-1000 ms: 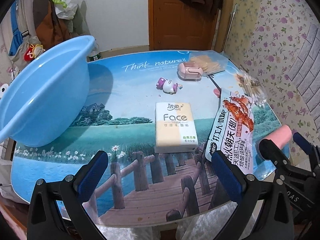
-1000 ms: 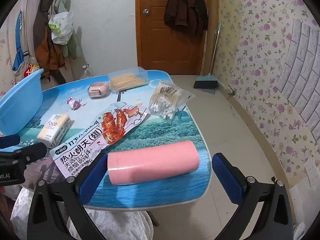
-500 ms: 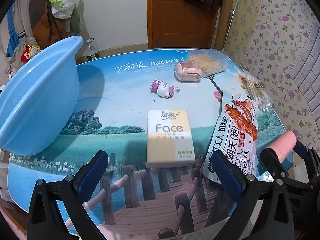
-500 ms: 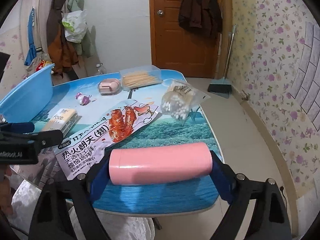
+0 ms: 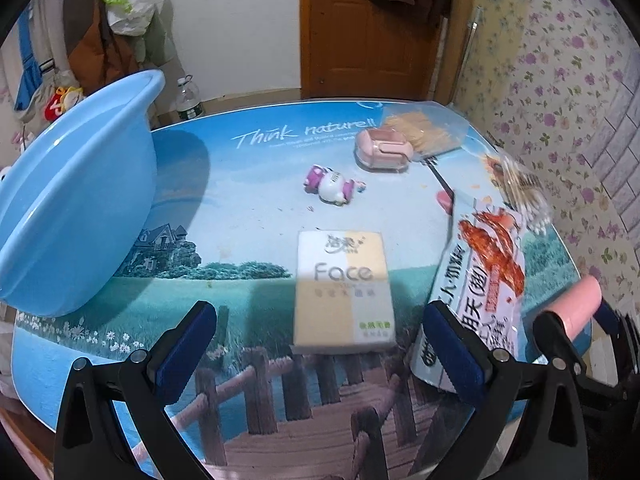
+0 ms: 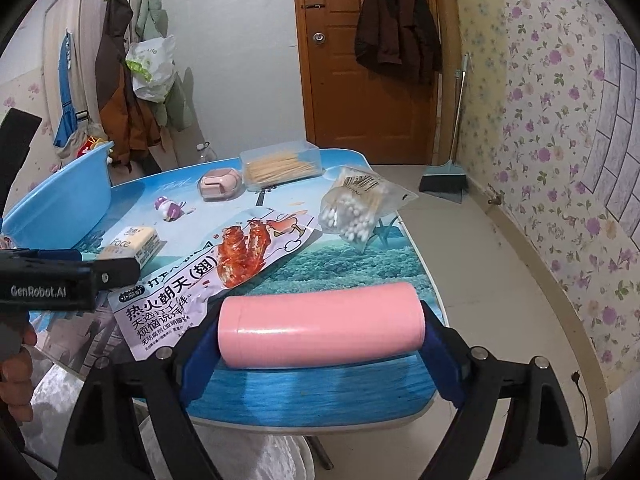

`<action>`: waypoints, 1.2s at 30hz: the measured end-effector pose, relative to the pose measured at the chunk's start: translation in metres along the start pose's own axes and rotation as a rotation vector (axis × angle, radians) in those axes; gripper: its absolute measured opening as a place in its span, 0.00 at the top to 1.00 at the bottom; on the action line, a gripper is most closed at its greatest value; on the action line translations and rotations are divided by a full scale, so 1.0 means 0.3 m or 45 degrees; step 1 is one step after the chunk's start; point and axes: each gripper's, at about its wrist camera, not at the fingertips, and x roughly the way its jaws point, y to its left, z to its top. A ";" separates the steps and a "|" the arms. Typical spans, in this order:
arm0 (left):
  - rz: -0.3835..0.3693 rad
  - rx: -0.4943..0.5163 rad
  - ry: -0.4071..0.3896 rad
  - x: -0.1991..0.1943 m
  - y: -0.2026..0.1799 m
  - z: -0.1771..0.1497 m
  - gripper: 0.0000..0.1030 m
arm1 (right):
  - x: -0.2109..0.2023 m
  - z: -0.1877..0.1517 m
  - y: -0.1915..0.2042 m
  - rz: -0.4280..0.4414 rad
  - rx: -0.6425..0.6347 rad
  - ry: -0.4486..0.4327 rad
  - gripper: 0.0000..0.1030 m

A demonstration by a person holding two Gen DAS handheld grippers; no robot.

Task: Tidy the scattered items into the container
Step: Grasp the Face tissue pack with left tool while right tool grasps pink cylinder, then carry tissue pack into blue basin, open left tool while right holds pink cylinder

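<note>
Right claw (image 6: 320, 336) clamped endwise on pink cylinder (image 6: 320, 326), lying on surface (image 6: 340, 264), for carry to blue basin (image 5: 76, 208). Left claw (image 5: 320, 352) apart, empty, above tissue pack (image 5: 344, 292).

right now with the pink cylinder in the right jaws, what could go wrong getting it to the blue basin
1. The right gripper holds the smooth pink cylinder only by its two ends; it might slip out or swing on the way.
2. The blue basin sits across the table, so the carry passes over the snack packet and tissue pack and could drag them.
3. The open left gripper hangs in that path, so a bump is possible.
</note>
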 end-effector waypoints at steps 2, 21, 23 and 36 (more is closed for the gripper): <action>-0.002 -0.029 0.010 0.007 0.012 0.006 0.00 | -0.001 -0.001 -0.002 0.003 0.002 -0.001 0.13; 0.028 0.026 -0.082 0.023 -0.013 0.005 0.57 | -0.004 -0.010 -0.001 -0.001 0.003 -0.019 0.13; 0.028 0.036 -0.089 0.020 -0.013 0.000 0.57 | -0.003 -0.013 0.002 -0.006 -0.004 -0.025 0.13; 0.035 0.004 -0.151 -0.081 0.058 -0.063 0.57 | -0.006 -0.020 0.017 -0.036 -0.011 -0.021 0.14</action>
